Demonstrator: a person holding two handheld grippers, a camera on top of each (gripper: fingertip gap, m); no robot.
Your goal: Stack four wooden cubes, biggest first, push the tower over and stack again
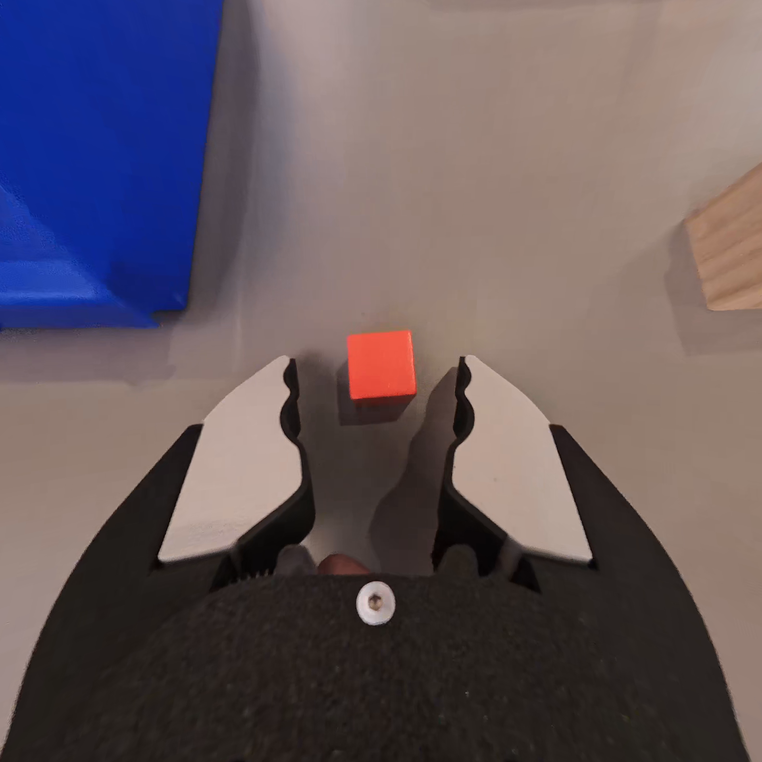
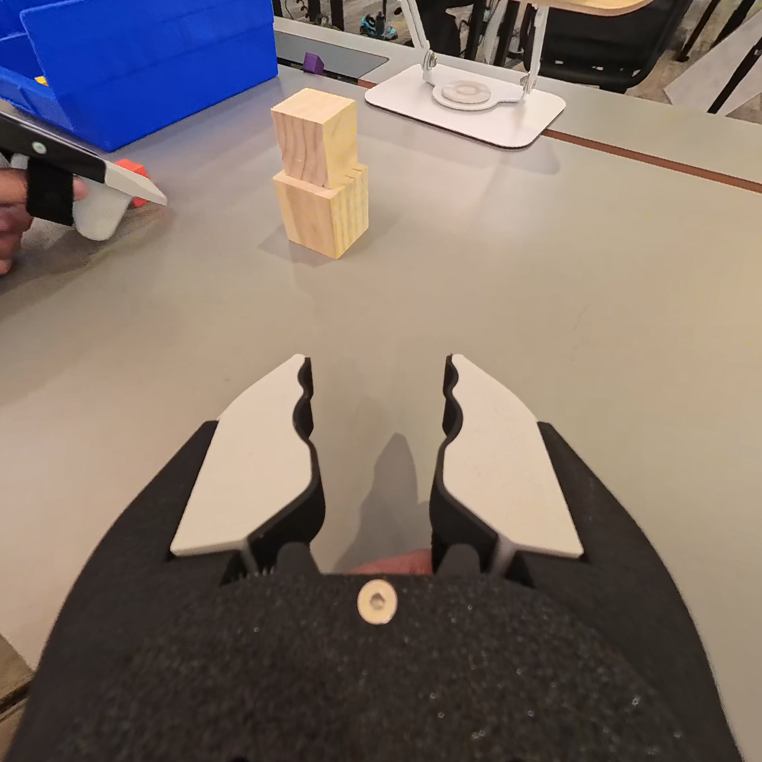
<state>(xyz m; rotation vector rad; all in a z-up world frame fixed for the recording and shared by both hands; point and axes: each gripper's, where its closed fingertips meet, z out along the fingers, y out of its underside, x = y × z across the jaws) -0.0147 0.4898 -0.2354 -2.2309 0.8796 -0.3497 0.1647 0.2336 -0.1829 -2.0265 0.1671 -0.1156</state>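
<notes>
You see an orange-red cube [image 1: 380, 365] on the plain grey table [image 1: 515, 206], a solid blue bin [image 1: 99, 165], and two pale wooden cubes [image 2: 321, 173] with brown grain lines; your grippers [image 2: 377, 367] are black with off-white fingers [image 2: 490, 453], and a white stand [image 2: 466, 103] sits beyond

red cube [image 1: 380, 365]: small, painted, flat on the grey table [image 2: 536, 330], near its left side | large wooden cube [image 2: 325, 214]: pale, bare, upright, toward the far edge | second wooden cube [image 2: 315, 136]: slightly smaller, stacked on it, twisted and tilted
</notes>
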